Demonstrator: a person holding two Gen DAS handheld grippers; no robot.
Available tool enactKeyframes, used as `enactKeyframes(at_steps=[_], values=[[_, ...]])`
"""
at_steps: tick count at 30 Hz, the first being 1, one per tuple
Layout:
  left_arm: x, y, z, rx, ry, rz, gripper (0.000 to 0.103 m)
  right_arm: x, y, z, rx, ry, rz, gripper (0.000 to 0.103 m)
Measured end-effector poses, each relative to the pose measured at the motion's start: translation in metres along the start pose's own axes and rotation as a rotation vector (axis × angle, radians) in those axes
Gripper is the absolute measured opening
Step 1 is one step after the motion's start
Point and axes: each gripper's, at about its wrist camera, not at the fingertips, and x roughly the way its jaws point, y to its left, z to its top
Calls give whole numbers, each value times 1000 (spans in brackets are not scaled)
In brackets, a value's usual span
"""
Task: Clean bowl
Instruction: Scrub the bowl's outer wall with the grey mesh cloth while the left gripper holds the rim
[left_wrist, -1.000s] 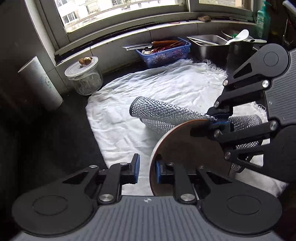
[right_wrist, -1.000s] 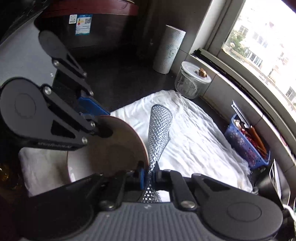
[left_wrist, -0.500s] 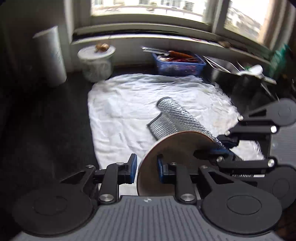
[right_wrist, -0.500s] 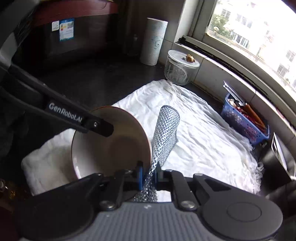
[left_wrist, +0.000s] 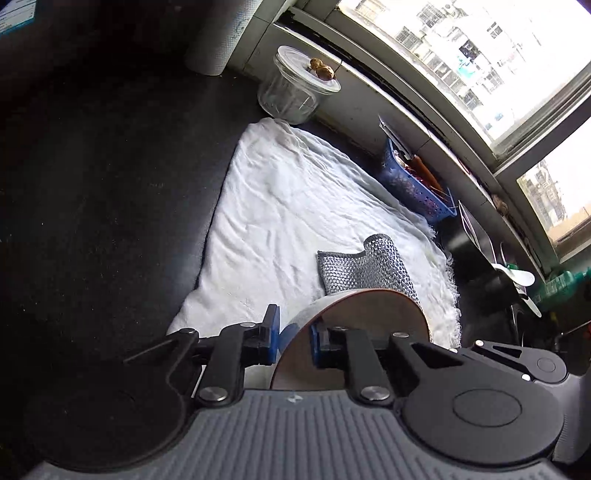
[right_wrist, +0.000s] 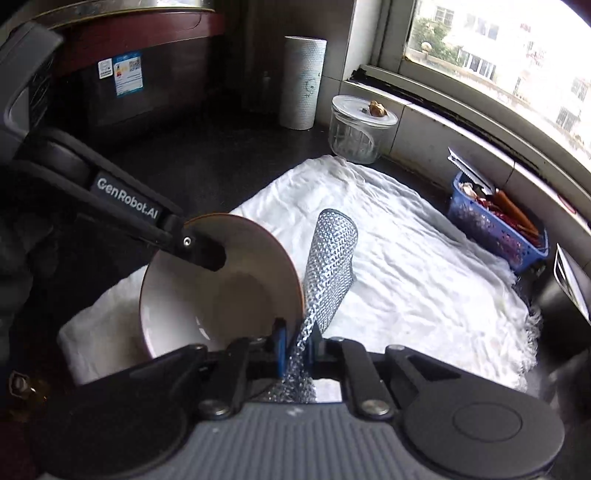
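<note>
Flanking the white cloth are a glass jar and blue basket (window side), while the left gripper clamps the bowl rim and the right gripper pinches the steel-mesh scrubber.

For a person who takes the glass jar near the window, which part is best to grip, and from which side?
Grip the glass jar around its ribbed wall, from the towel side. Two small brown things rest on its flat lid, so a top grip would disturb them.

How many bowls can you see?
1. The bowl is held tilted above the white cloth, its rim pinched by the left gripper. The right gripper holds the silver scrubbing cloth beside it. More may be hidden out of view.
</note>
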Motion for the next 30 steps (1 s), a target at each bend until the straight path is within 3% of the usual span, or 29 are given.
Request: enactKeyframes(at_steps=[2, 4, 7, 10, 16, 17, 20, 22, 25, 28, 30], values=[[0, -31, 5, 337, 21, 88, 22, 2, -5, 4, 8, 4, 23, 10], [0, -63, 1, 675, -8, 203, 24, 1, 2, 8, -87, -10, 0, 10], [4, -78, 1, 802, 0, 225, 20, -1, 16, 14, -236, -44, -21, 11], [2, -77, 0, 772, -28, 231, 14, -1, 23, 16, -302, -47, -30, 11], [-17, -15, 0, 88, -124, 51, 15, 5, -3, 6, -15, -7, 39, 12], [-18, -8, -1, 20, -133, 38, 15, 6, -5, 4, 23, 0, 37, 12], [-17, -21, 5, 245, -79, 44, 17, 9, -10, 2, 123, 0, 63, 13], [-12, -28, 14, 428, 7, 49, 21, 8, 5, 2, -40, -11, 24, 16], [2, -35, 21, 615, 107, 73, 26, 4, 26, 0, -283, -43, -14, 16], [11, -39, 13, 683, 162, 45, 24, 1, 34, 1, -405, -60, -1, 13], [11, -37, 2, 645, 139, 33, 14, 1, 34, 3, -402, -57, 21, 12]])
